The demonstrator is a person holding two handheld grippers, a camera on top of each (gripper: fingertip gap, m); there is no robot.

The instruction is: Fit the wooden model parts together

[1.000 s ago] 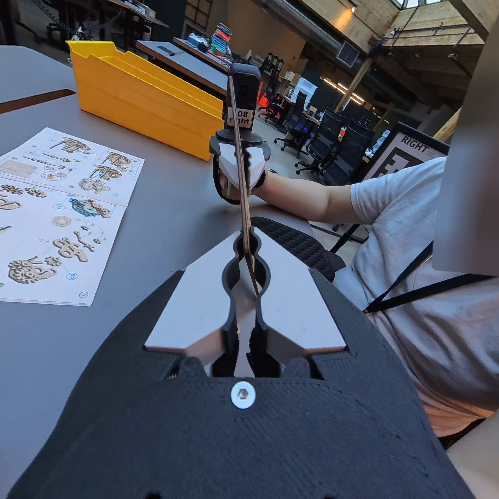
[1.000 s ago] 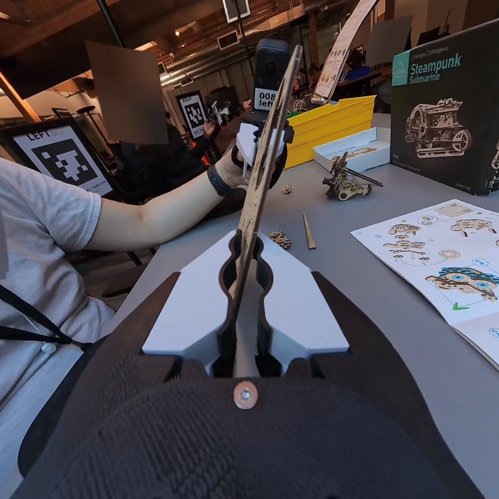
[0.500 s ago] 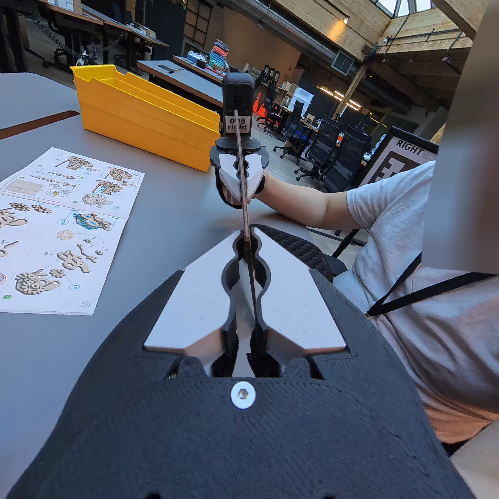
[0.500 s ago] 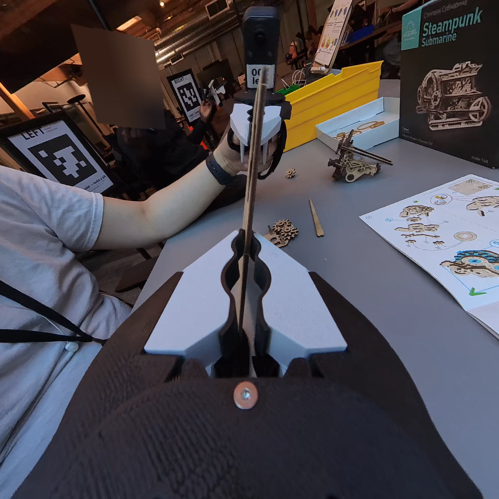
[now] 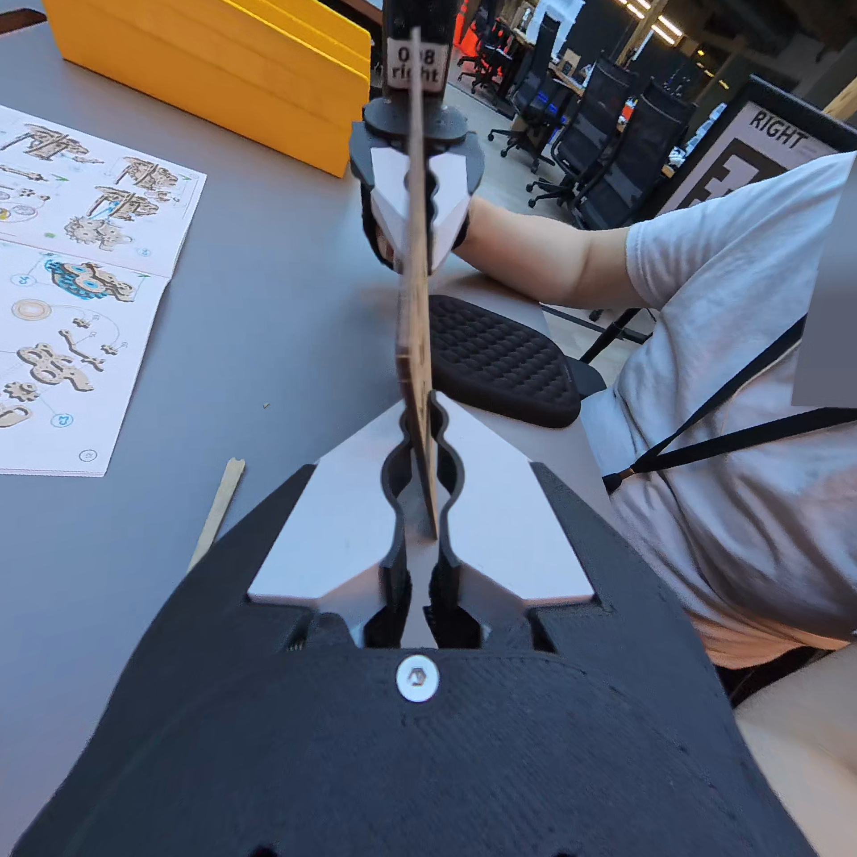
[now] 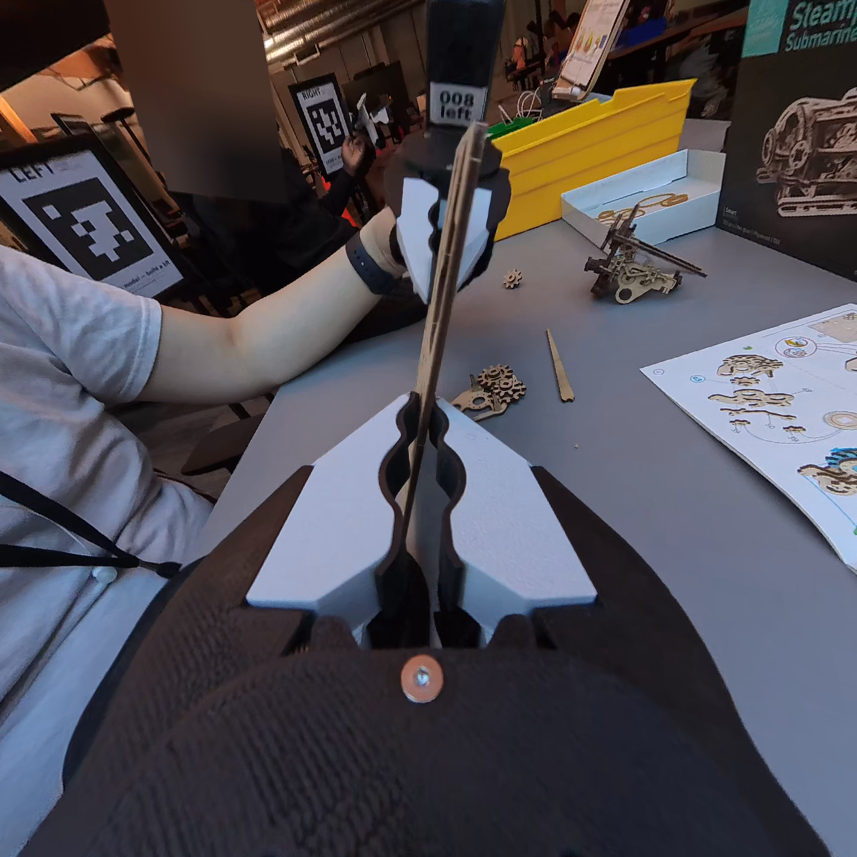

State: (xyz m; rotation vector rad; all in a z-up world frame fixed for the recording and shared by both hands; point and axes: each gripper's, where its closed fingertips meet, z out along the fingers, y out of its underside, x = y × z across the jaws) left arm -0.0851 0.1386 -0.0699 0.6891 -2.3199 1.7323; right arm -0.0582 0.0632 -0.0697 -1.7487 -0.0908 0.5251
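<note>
The sheet (image 5: 414, 297), a thin wooden board seen edge-on, hangs between both grippers above the counter (image 5: 278, 324). Left gripper (image 5: 418, 419) has its fingers nearly closed, pinching the sheet's near end; right gripper (image 6: 421, 419) does the same at the other end. Since a second ago the sheet has swung from tilted to edge-on and now leans again, and both cameras sit closer to it, so the grippers are drawing together or flexing it. Likely working a part loose from the sheet; nothing is fitted yet.

On the counter: gear cluster (image 6: 494, 387) just beside the right fingers, stick (image 6: 559, 366), single gear (image 6: 512, 278), a half-built model (image 6: 635, 273), manual (image 6: 765, 408), white tray (image 6: 695, 178), yellow bin (image 6: 589, 139), kit box (image 6: 797, 153). Beyond is an open workshop with office chairs (image 5: 621, 153), marker boards (image 6: 88, 218) and another person behind.
</note>
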